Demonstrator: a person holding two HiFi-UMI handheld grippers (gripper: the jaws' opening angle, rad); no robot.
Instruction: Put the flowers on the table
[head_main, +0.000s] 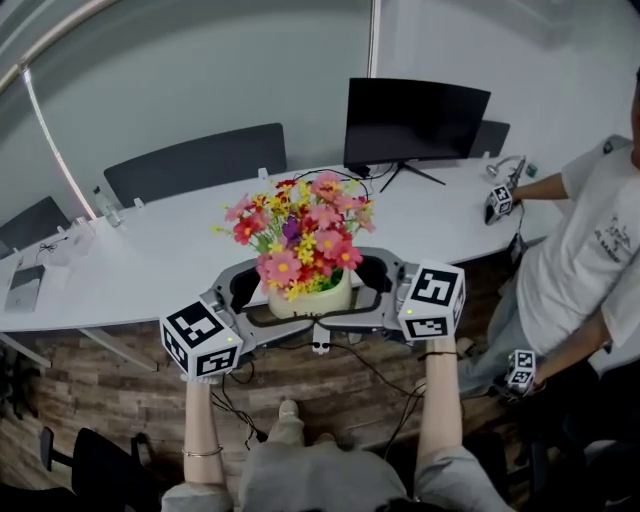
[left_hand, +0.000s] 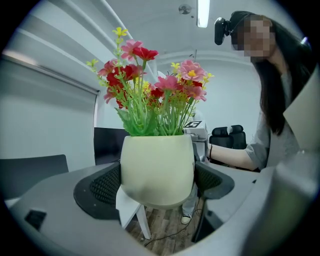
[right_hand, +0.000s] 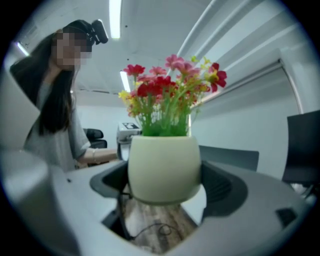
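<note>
Currently: flowers (head_main: 300, 235) sit in a pale cream pot (head_main: 312, 298), held in the air just short of the white table (head_main: 180, 250); wood floor (head_main: 120, 390) shows beneath, so not yet set down. Left gripper (left_hand: 157, 185) and right gripper (right_hand: 165, 182) each clamp the pot's round belly from opposite sides, probably to keep the top-heavy bunch upright. Blooms pink, red, yellow; green stems; pot smooth, upright.

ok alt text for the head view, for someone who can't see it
A cream flower pot of pink, red and yellow flowers is held up, clamped between the left gripper and right gripper, at the near edge of a long white table. A dark monitor stands on the table; another person is at the right.
</note>
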